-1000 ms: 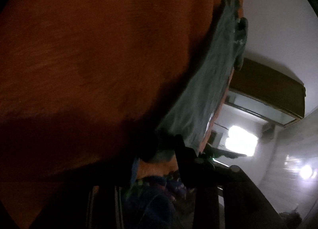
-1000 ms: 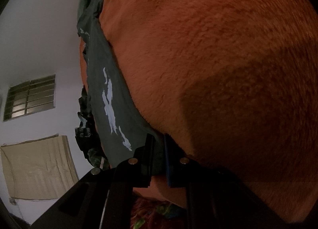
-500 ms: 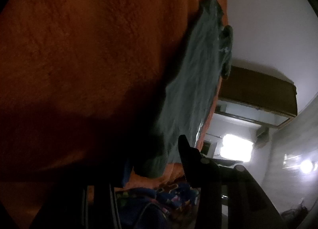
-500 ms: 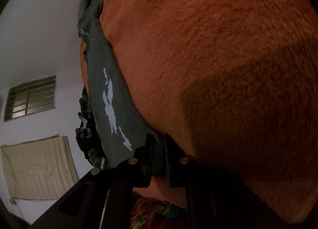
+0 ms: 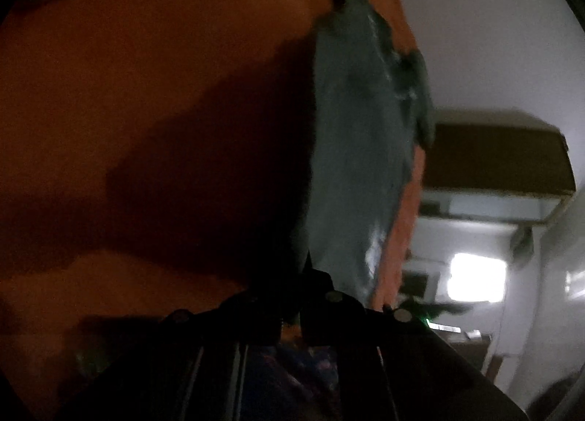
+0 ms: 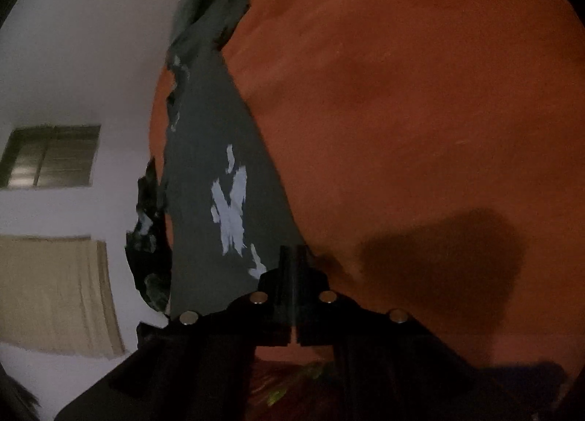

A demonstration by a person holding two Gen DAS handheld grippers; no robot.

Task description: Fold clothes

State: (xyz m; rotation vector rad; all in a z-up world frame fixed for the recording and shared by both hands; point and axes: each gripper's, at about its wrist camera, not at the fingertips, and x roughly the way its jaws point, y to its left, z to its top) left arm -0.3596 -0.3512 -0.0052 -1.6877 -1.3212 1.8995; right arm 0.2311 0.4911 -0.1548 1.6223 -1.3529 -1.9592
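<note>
A grey-green garment (image 5: 358,150) lies along the edge of an orange fuzzy blanket (image 5: 146,92). In the right wrist view the same garment (image 6: 204,150) shows a white print (image 6: 230,209). My left gripper (image 5: 292,293) is shut, and the garment's near edge runs down between its dark fingers. My right gripper (image 6: 294,256) is shut on the garment's other near corner, its fingers pressed together against the blanket (image 6: 402,110). Both pinch points are in shadow.
A dark crumpled cloth (image 6: 150,238) sits beyond the garment at the blanket's edge. Past it are a white wall, a barred window (image 6: 51,154) and a beige hanging cloth (image 6: 55,293). The left wrist view shows a brown overhead shelf (image 5: 493,154) and a bright window (image 5: 475,282).
My left gripper stood open half a second ago and has closed on the garment's edge. Both views have shifted and blurred, and the garment looks wider in the right wrist view.
</note>
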